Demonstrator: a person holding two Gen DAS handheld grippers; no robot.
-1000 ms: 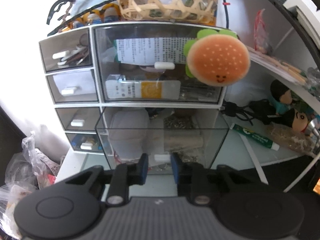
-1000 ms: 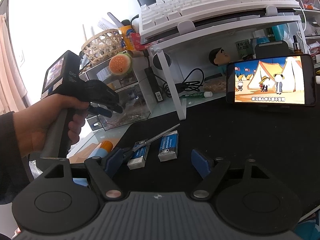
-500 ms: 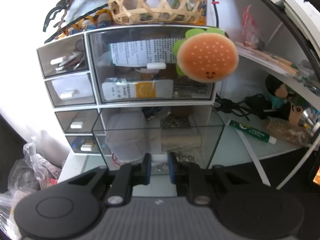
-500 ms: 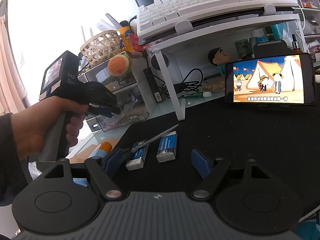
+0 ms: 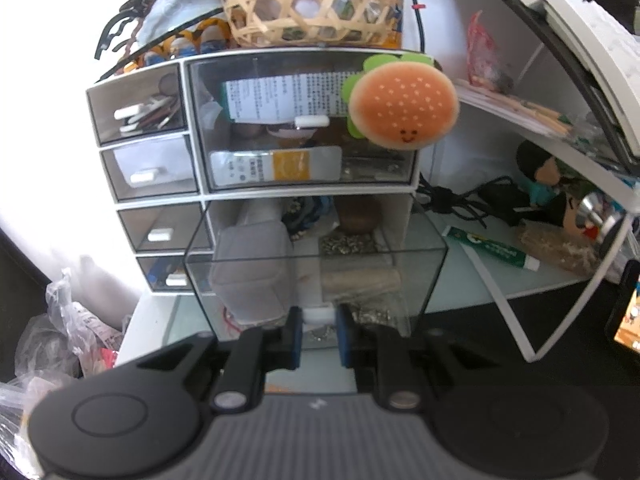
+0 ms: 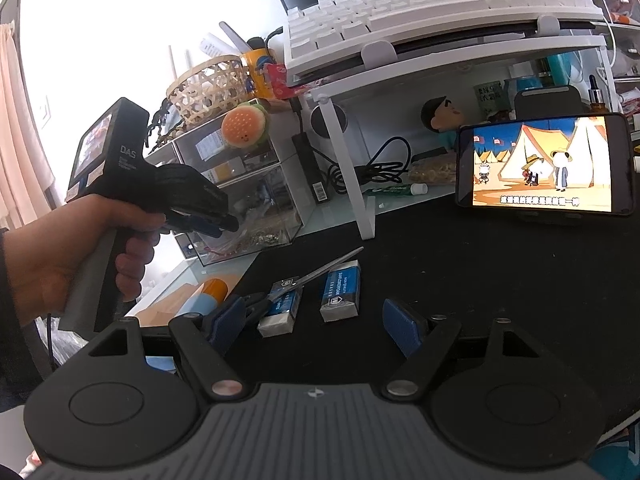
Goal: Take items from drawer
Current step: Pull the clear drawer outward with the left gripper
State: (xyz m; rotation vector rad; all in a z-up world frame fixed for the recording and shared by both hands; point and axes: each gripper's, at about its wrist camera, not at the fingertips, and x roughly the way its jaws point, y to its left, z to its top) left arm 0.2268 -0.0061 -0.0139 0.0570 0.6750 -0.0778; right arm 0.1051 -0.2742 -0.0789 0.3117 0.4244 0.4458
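Observation:
A white organiser with clear drawers stands on the desk. Its lower large drawer is pulled out toward me and holds a grey pouch, a brown roll and small loose bits. My left gripper is shut on the drawer's white handle. The right wrist view shows the left gripper at the open drawer. My right gripper is open and empty above the black mat, just short of two erasers and scissors.
A burger plush hangs on the upper drawer and a wicker basket sits on top. A white riser with a keyboard, a phone, cables, a tube and a plastic bag surround the organiser.
The left gripper has closed onto the drawer handle and drawn the drawer further out. The right gripper has stayed open in place.

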